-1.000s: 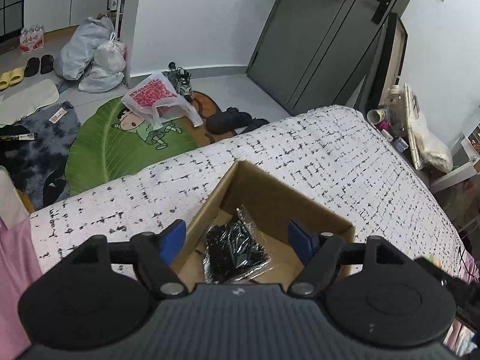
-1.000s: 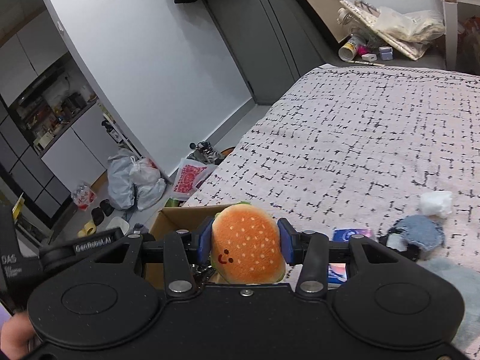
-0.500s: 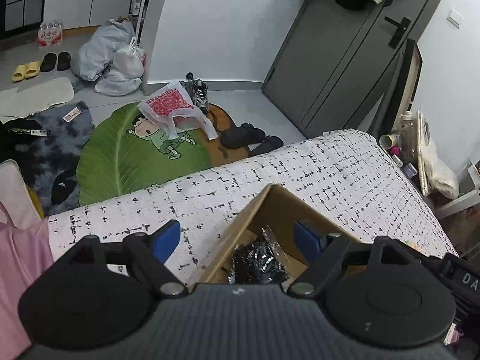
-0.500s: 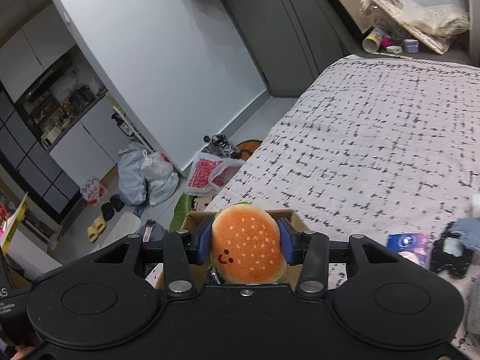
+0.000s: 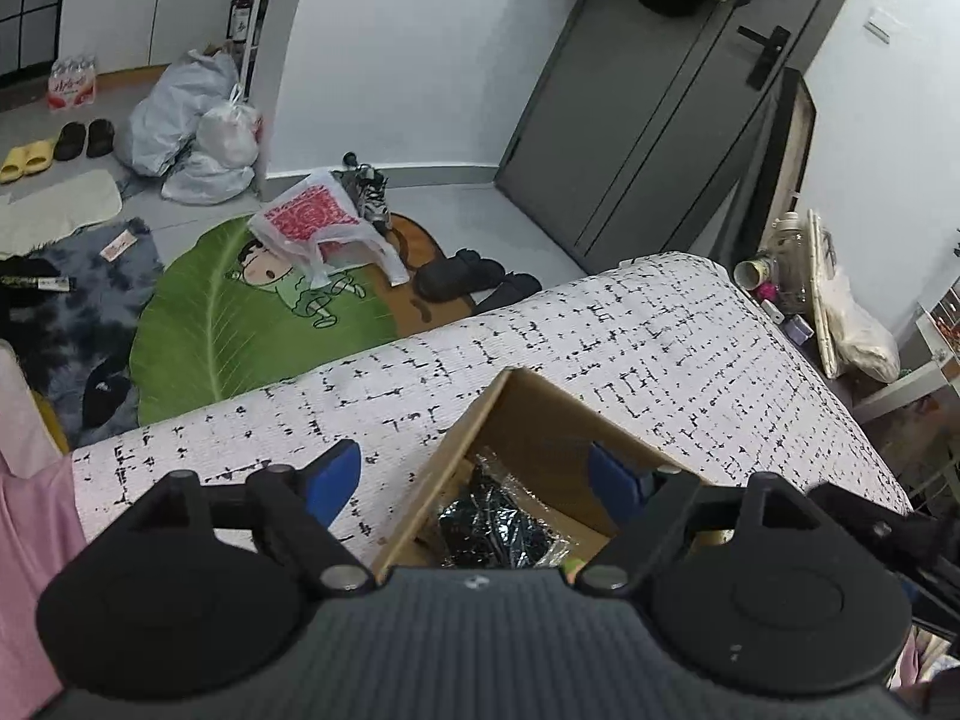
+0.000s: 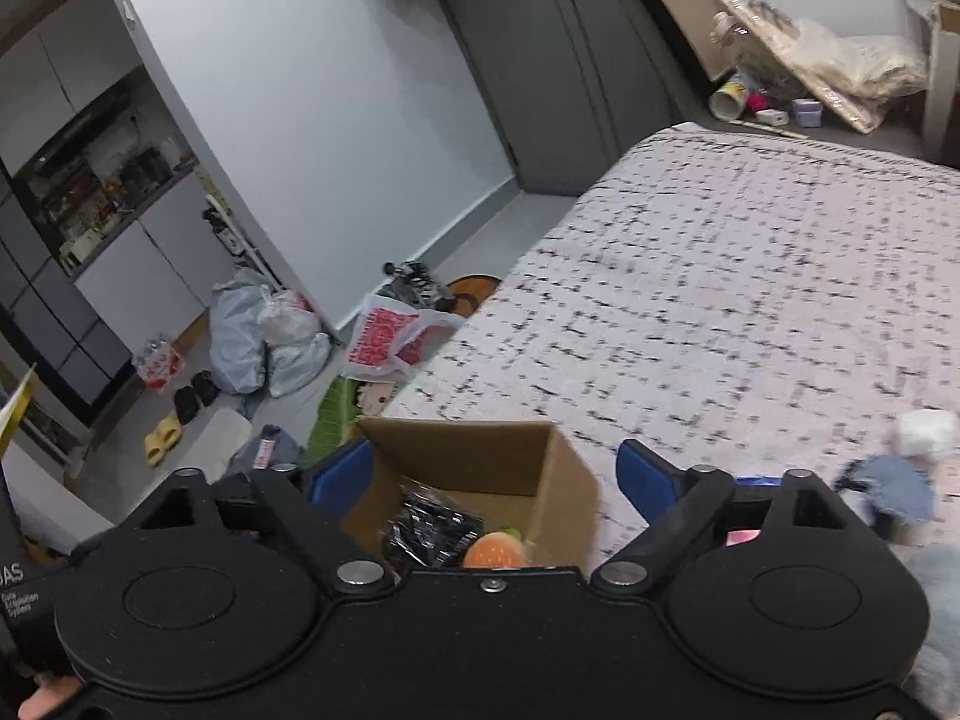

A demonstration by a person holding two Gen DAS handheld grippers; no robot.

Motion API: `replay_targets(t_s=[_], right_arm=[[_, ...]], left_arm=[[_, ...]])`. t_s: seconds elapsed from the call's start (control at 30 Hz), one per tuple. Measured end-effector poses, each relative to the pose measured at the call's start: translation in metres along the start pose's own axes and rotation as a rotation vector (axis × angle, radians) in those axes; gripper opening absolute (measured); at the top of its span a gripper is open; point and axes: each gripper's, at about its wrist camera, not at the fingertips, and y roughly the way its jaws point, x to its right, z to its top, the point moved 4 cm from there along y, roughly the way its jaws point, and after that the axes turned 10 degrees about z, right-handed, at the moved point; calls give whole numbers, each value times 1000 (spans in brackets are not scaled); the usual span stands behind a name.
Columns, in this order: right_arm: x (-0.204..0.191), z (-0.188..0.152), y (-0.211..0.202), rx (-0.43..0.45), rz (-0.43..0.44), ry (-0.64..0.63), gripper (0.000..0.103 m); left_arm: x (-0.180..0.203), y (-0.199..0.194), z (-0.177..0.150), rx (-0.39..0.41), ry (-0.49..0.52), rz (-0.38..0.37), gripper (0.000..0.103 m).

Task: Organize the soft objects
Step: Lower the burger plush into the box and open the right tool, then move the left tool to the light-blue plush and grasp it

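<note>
Right gripper [image 6: 495,474] pointed down over cardboard box [image 6: 480,459] on bed [image 6: 720,300]; jaws had just been opening, now spread, nothing between. Hamburger plush [image 6: 493,551] lay inside box beside black packet [image 6: 429,525]. Left gripper [image 5: 477,471] also spread, empty, over same box.

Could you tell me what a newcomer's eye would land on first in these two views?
Probably the orange burger plush, lying in the cardboard box on the bed beside a crinkly black packet. The right gripper hangs over the box; its jaws have just opened and nothing is between them. On the floor past the bed, a big green leaf rug stands out.
</note>
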Motion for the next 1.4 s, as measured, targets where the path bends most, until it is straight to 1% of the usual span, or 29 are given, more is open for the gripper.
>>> replay_targets(t_s=[0.07,0.1,0.13,0.2,0.23,0.3,0.5,0.67,0.73,0.8,0.87,0.93,1.0,1.07,1.13,1.27,1.33,1.4], right_arm=[[2,1,-14,7,-21,-17,96],[3,1,-22,13,-29,-25,98],[4,2,-29,19,-31,-31,99],[8,4,-44,34,-40,-38,101],[11,5,-50,41,-46,-37,103],[16,6,-63,50,-57,-32,103],[32,6,-98,85,-85,-42,103],[42,1,-121,102,-91,-60,103],[42,-2,-129,89,-70,-63,103],[41,-4,-136,85,-51,-80,103],[41,-8,-142,86,-59,-106,103],[42,-10,-149,91,-62,-120,103],[45,-12,-155,100,-59,-119,103],[49,-14,-162,116,-61,-121,103],[54,-16,-168,122,-81,-123,103],[68,-17,-182,124,-104,-92,103],[75,-18,-190,134,-109,-76,103],[84,-19,-197,144,-111,-52,103]], left_arm=[[3,-3,-1,-1,-5,-17,85],[4,-5,-1,1,-8,-29,91],[6,-7,-2,8,-8,-34,94],[11,-13,-4,24,-2,-35,96],[13,-16,-4,28,5,-39,97],[19,-22,-6,35,32,-53,98],[34,-40,-13,58,101,-56,98],[49,-65,-16,133,140,-88,98],[55,-72,-16,144,149,-110,98],[62,-80,-18,147,143,-148,98],[65,-87,-19,142,122,-162,98],[68,-94,-22,144,103,-160,98],[71,-99,-24,152,104,-152,98],[75,-105,-25,163,122,-133,98],[77,-110,-28,165,133,-126,98],[84,-120,-33,146,154,-118,98],[89,-124,-35,134,178,-119,98],[96,-129,-38,138,204,-116,98]])
